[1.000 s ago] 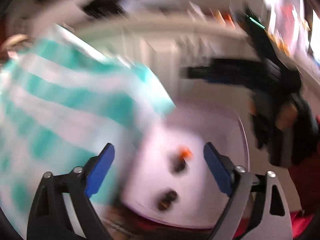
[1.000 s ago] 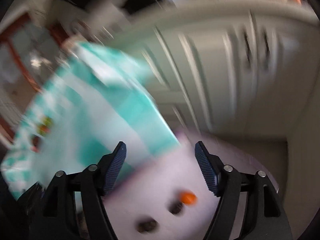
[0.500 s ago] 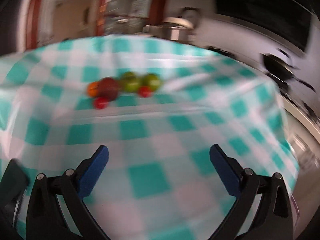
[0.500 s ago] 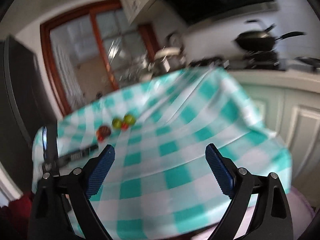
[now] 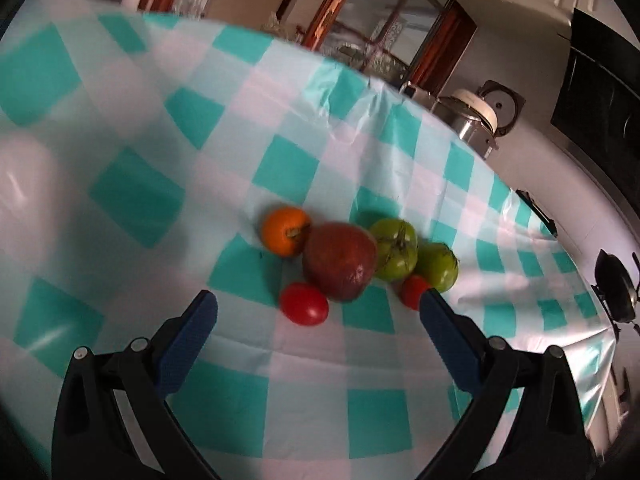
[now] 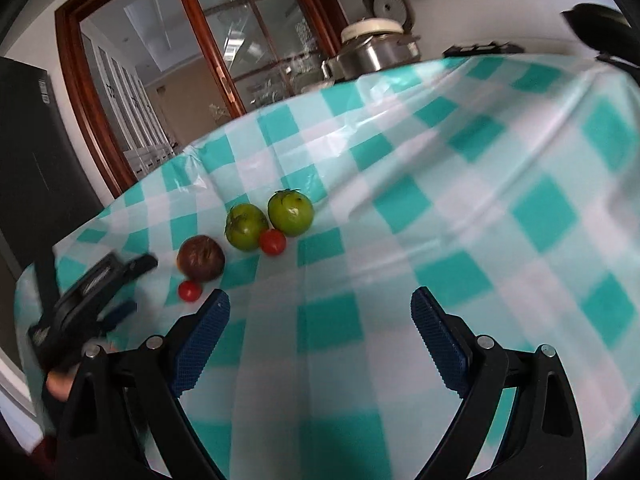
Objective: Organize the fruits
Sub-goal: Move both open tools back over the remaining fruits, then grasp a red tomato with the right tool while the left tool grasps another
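Note:
A cluster of fruits lies on the teal-and-white checked tablecloth [image 5: 152,208]. In the left wrist view I see an orange tomato [image 5: 285,230], a big dark red fruit [image 5: 340,266], two green tomatoes [image 5: 394,250] [image 5: 438,266] and two small red tomatoes [image 5: 304,304] [image 5: 412,291]. My left gripper [image 5: 318,312] is open and empty, just short of the cluster. In the right wrist view the dark fruit [image 6: 201,258], green tomatoes [image 6: 246,227] [image 6: 291,212] and red tomatoes [image 6: 272,241] [image 6: 189,291] lie far left. My right gripper [image 6: 320,310] is open and empty, well back from them. The left gripper [image 6: 120,284] shows at the left.
A steel cooker with a white lid [image 5: 474,116] [image 6: 376,46] stands behind the table. A black pan [image 5: 616,280] sits at the far right. A wooden glass door [image 6: 224,52] and a dark fridge [image 6: 32,152] stand beyond the table's far edge.
Both grippers have swung up from the pink tub near the floor to face the tabletop. The left gripper has moved close to the fruit cluster. Both stay open.

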Tool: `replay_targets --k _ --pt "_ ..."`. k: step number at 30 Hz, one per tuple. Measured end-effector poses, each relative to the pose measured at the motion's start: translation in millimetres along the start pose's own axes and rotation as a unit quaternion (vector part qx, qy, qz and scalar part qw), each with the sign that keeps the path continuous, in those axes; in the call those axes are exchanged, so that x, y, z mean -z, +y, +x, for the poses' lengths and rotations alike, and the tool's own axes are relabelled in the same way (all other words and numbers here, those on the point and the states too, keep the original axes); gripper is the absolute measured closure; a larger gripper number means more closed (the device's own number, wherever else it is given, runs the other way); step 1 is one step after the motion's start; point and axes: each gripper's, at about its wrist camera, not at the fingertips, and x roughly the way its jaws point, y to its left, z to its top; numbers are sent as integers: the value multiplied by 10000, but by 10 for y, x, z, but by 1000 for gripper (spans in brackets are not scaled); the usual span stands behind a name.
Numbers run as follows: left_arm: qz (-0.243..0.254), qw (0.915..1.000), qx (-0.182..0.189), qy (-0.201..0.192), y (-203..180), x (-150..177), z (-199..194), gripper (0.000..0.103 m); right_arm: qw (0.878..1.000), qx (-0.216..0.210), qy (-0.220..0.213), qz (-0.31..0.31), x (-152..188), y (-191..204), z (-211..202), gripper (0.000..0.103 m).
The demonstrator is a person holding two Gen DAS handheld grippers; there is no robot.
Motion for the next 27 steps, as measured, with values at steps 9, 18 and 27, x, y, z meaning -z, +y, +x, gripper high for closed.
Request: replay_targets --k 9,18,27 --pt "350 9984 -415 161 19 69 85 2 9935 139 959 -603 -256 413 1137 14" --pt "-439 9962 -749 86 345 38 49 2 9792 352 1506 -1311 -359 796 1842 33" --pt "-221 9968 -736 212 262 68 97 2 9717 542 1681 -1565 -413 849 2090 43"
